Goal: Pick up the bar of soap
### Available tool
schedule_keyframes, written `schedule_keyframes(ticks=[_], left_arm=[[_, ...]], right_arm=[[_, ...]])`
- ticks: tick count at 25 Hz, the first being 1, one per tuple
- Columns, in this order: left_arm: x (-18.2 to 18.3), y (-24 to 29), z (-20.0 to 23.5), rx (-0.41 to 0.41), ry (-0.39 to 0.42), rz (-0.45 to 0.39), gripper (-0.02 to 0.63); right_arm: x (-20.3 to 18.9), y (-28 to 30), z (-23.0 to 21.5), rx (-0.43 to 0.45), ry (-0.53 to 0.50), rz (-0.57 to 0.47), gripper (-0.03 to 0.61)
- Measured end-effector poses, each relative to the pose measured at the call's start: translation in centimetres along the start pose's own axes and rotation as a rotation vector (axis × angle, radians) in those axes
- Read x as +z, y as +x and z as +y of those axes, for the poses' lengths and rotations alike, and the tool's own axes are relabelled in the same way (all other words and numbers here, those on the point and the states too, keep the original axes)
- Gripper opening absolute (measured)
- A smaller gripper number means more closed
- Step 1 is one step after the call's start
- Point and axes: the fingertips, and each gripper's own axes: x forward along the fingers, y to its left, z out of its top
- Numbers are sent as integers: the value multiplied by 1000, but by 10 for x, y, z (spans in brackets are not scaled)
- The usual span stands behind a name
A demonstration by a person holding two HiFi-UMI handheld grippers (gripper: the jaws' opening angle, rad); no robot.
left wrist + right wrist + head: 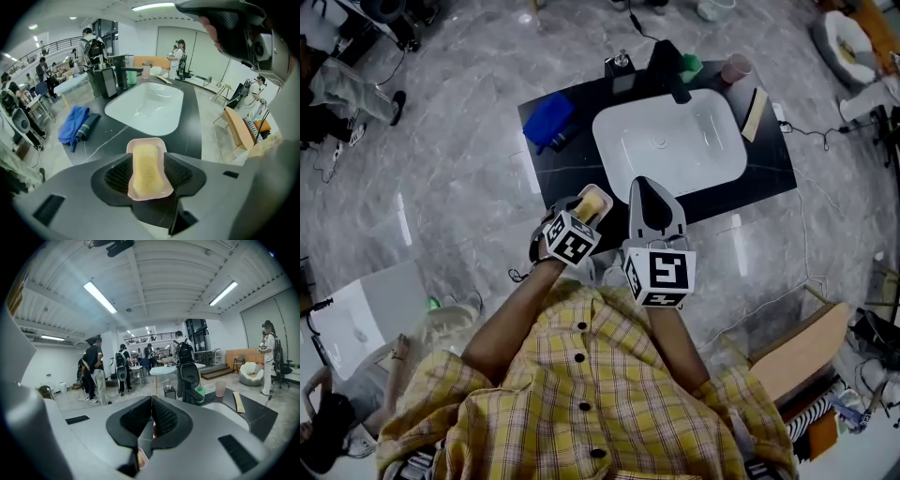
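Sitting in 1 pink dish near the front edge of the dark counter, the bar of soap is 1 pale yellow oblong, matte, slightly waisted, with rounded ends. Left tool: jaws spread wide, straddling dish and soap, pads just beside the dish walls, not gripping. Right tool: jaws closed together, nothing between them, held close beside the left tool. Also on the counter: 1 white basin, 1 blue cloth. 2 tools total.
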Motion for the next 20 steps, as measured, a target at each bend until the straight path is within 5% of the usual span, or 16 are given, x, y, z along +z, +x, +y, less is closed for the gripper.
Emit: schedule_keyframes(ticks=[20], left_arm=[[-20,45,-1,-79,18,277,198]], right_arm=[[2,14,-29,2,82,26,21]])
